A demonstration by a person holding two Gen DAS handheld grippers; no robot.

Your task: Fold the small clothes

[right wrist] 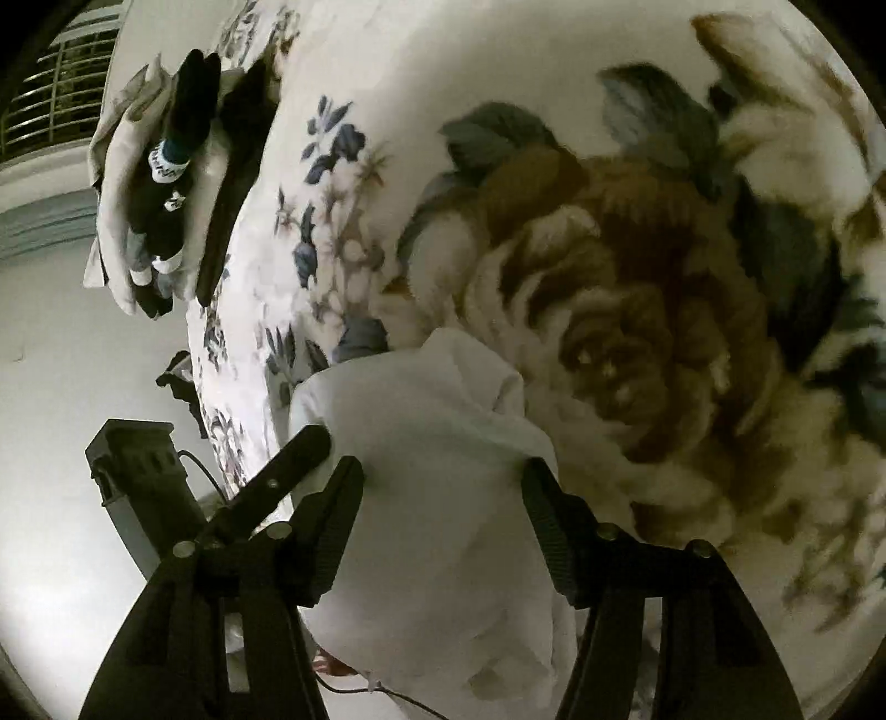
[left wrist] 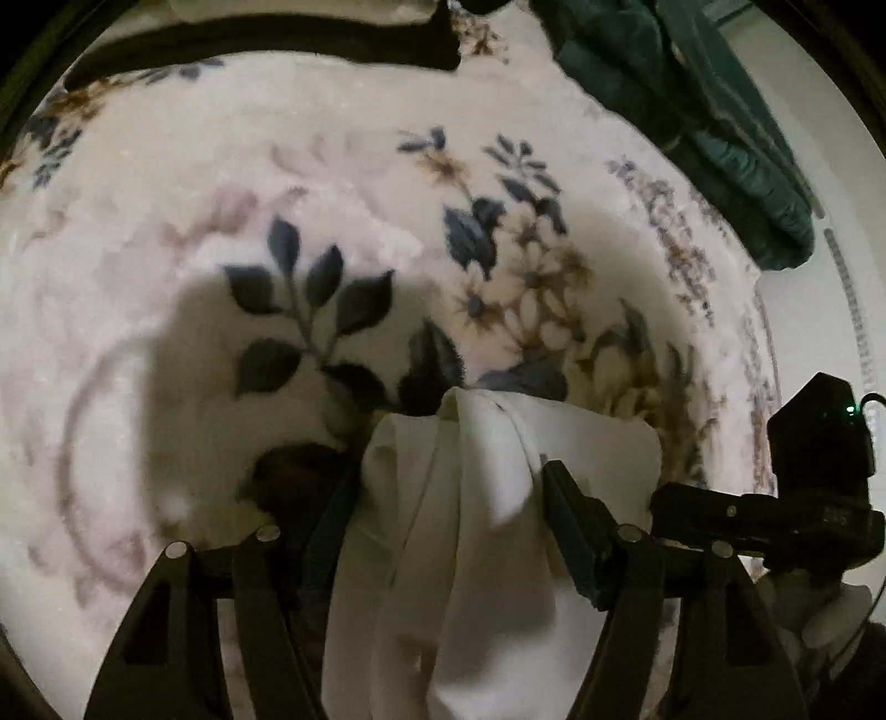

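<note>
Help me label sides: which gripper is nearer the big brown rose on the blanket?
Right. The right gripper straddles the white cloth directly beside the rose; the left gripper sits at the cloth's opposite edge, farther from it.

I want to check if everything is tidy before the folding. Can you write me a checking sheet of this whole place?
Surface: fluffy cream blanket with blue and brown flowers, bunched in places.
Job's things: crumpled white cloth garment lies between both grippers' fingers, not yet folded.
Clutter: dark green fabric heap at the blanket's far edge; black socks with white bands on a pale pillow; long black strap.
Grippers: left gripper and right gripper both stand open around the cloth, pads not pressing.
Cables: thin dark cable below the cloth.
Surroundings: pale floor; barred window.
</note>
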